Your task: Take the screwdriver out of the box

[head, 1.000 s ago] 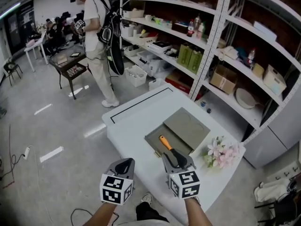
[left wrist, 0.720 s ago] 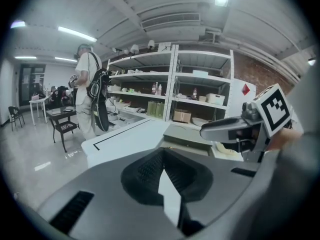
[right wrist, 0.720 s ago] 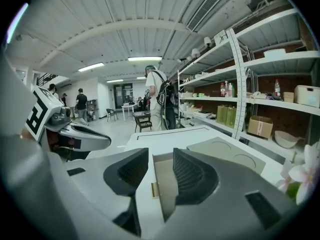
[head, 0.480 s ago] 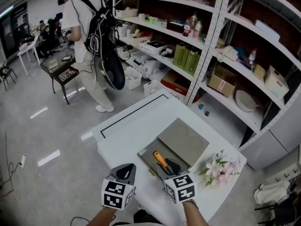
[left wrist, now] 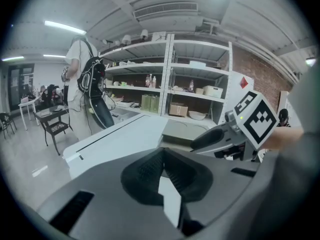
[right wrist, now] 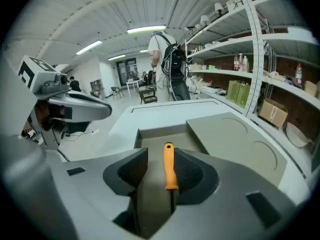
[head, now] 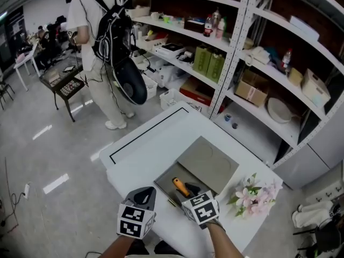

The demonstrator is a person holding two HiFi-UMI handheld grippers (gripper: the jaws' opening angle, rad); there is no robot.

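The screwdriver (right wrist: 170,166) lies in the open grey box (right wrist: 141,134), orange handle pointing away from you. It's right between the jaws of your right gripper (head: 192,191), which are opening and aren't pressing on it. I'd drop lower so the pads straddle the fat part of the handle. Centre it too, since it's hugging the right-hand pad, then squeeze and lift straight up past the box wall. Your left gripper (left wrist: 161,170) hangs over the white table (head: 145,144), closed on nothing. It could steady the box if it slides.
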